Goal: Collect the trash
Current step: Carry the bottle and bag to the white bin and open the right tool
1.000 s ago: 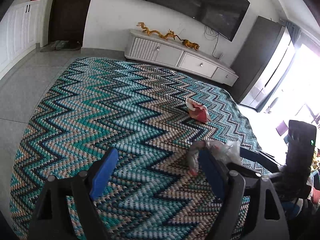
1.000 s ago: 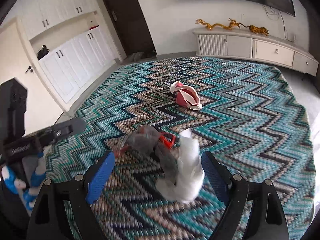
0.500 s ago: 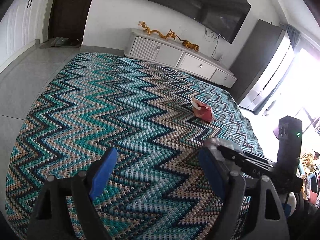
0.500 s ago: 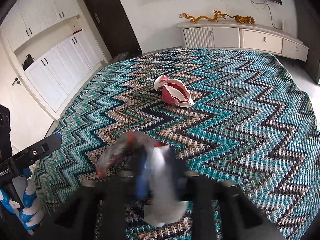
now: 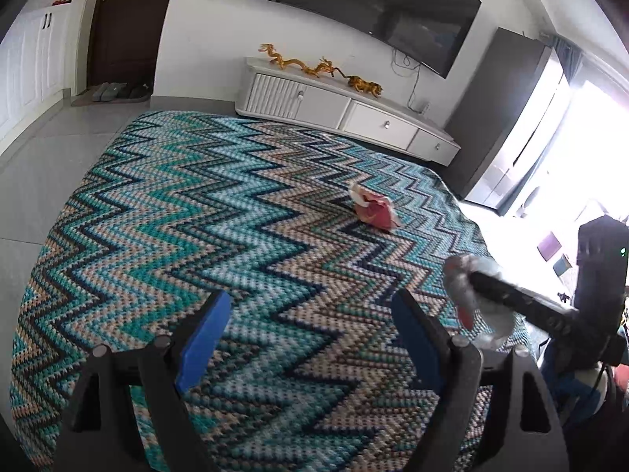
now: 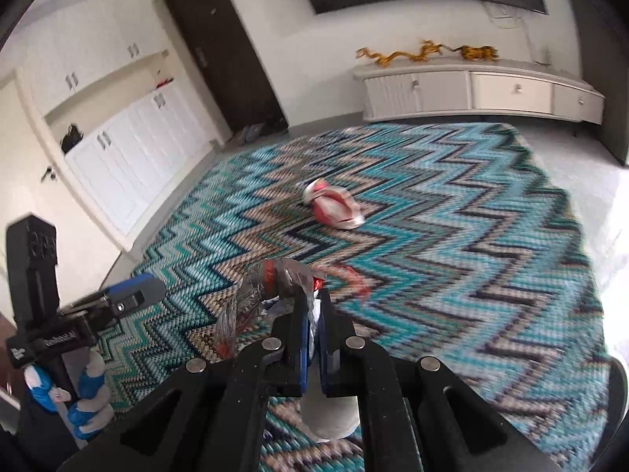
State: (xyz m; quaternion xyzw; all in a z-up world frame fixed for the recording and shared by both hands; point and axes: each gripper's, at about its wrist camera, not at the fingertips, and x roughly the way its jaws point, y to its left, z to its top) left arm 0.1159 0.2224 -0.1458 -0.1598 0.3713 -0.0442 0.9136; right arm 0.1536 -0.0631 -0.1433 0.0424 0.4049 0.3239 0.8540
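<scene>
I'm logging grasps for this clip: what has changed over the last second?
The right gripper closed its jaws on the crumpled plastic wrapper, which lay loose on the rug between open jaws a second ago, and has lifted it off the zigzag rug. Unchanged: the left gripper is still open and empty, and the red-and-white wrapper lies in the same place on the rug.

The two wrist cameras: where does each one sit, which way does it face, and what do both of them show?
Left wrist: sits behind the left claw, open and empty, facing down across the zigzag rug toward the TV cabinet; the right claw shows at right.
Right wrist: sits behind the right claw, shut on a crumpled plastic wrapper; the left claw and a gloved hand show at left.
Shared: rug, cabinet, red-and-white wrapper, held wrapper.
</scene>
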